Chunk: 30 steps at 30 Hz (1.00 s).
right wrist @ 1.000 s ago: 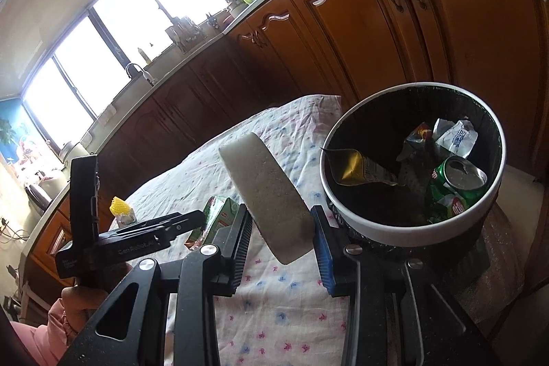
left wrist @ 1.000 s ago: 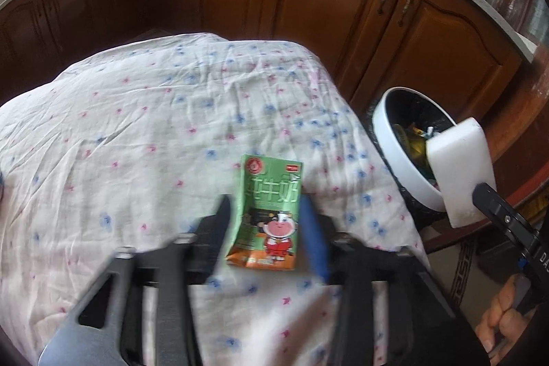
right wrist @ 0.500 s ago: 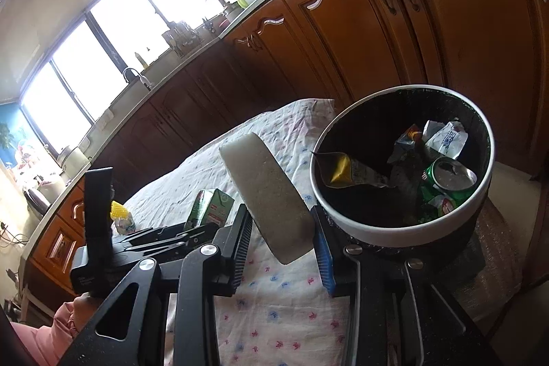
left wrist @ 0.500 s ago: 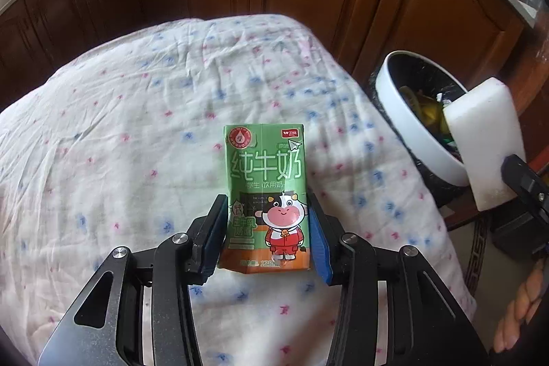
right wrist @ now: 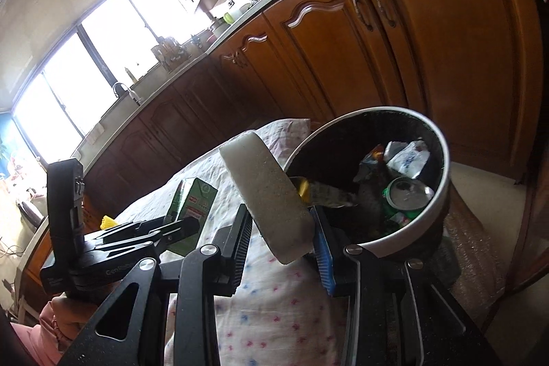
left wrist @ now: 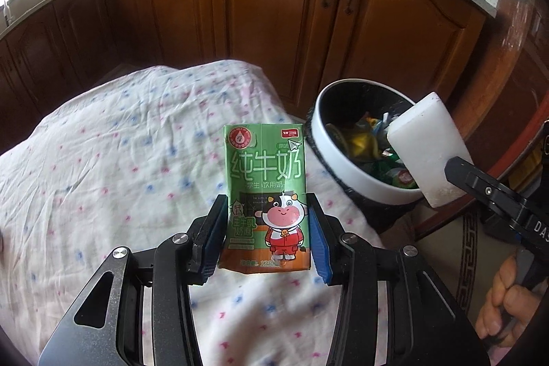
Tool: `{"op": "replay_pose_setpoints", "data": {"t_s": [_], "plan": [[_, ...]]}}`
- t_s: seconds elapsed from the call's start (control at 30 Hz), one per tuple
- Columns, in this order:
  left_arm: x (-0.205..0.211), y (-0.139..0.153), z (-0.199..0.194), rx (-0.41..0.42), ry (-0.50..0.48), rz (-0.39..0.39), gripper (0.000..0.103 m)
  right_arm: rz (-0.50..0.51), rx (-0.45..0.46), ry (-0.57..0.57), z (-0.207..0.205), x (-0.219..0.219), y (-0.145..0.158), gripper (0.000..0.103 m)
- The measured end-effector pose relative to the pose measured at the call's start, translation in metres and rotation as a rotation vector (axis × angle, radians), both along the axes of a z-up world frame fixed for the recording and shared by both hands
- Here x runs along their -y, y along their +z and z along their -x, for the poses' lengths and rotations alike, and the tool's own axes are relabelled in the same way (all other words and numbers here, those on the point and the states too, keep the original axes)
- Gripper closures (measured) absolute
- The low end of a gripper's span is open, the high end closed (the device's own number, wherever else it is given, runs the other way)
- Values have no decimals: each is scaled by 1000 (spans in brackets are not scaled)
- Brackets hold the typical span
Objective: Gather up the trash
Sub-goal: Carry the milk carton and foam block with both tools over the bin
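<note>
Green milk carton (left wrist: 266, 198) clamped upright in left gripper (left wrist: 266, 230); right gripper (right wrist: 283, 244) clamps white sponge (right wrist: 267, 194).

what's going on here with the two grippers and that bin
A person is collecting trash with two handheld grippers. The left gripper is clamped on a green milk carton, held upright above the cloth-covered table. The right gripper grips a white foam block just beside the bin, which already holds a can and wrappers. Neither item is in yet.

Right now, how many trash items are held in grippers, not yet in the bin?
2. Green milk carton in the left gripper above the tablecloth; white sponge in the right gripper, beside the bin.
</note>
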<state>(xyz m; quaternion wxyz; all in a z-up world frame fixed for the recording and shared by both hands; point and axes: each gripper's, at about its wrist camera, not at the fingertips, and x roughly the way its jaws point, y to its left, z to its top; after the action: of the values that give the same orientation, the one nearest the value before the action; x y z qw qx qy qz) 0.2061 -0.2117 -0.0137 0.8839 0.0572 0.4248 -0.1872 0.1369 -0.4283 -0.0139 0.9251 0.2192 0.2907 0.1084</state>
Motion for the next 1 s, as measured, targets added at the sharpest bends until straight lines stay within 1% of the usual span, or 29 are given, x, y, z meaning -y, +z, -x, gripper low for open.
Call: {"op": "replay_pose_setpoints", "data": {"t_s": [0.27,0.53,0.73,1.0], "plan": [[29,12,1,22,-64,14,60,19,4,-41,-2,22,6,68],[56,20,-3,19,-118,36,60,56,2,-86,-13,44,13,68],[77,18,-16,-7,-147,40,60,97,-36,-101,-33,56,14,68],[105,17,-32,-29,-189,31,60,109,-92,-111,-51,64,2,67]]}}
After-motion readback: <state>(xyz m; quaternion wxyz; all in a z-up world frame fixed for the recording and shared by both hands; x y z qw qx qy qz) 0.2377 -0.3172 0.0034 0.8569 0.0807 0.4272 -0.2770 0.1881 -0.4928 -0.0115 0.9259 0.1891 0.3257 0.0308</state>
